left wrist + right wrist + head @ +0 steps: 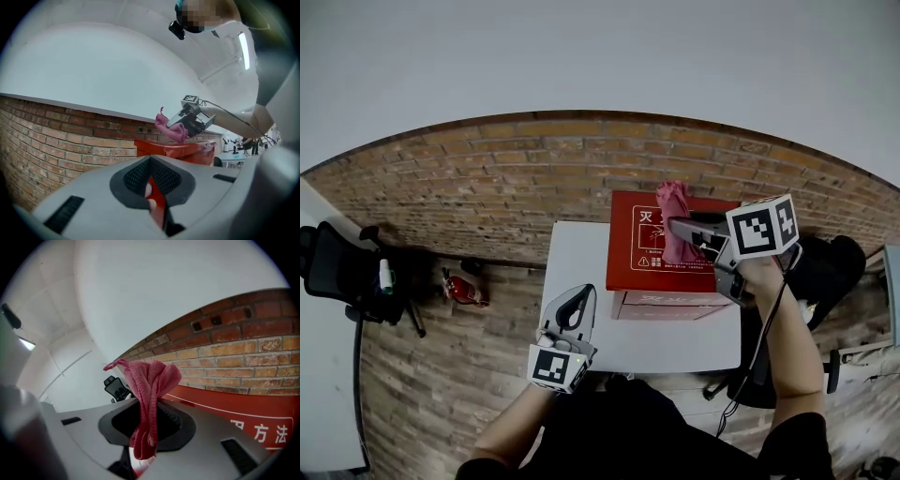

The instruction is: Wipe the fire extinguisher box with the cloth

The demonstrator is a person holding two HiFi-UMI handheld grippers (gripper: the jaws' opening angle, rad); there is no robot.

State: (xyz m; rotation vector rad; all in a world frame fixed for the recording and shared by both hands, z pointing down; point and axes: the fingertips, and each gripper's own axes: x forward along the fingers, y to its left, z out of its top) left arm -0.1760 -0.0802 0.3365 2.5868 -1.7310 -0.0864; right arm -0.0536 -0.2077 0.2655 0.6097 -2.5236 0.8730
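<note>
The right hand-held gripper [682, 228], clamped on the pink cloth [674, 211], is over the red box [637, 253]. Wiping likely starts by pressing down and sweeping. The left hand-held gripper [578, 300] is closed and empty.

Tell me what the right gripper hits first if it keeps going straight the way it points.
Probably the top of the red box: the right gripper, shut on the pink cloth, tilts down toward it, so the cloth lands first. Depth is unclear; the brick wall stands behind.
</note>
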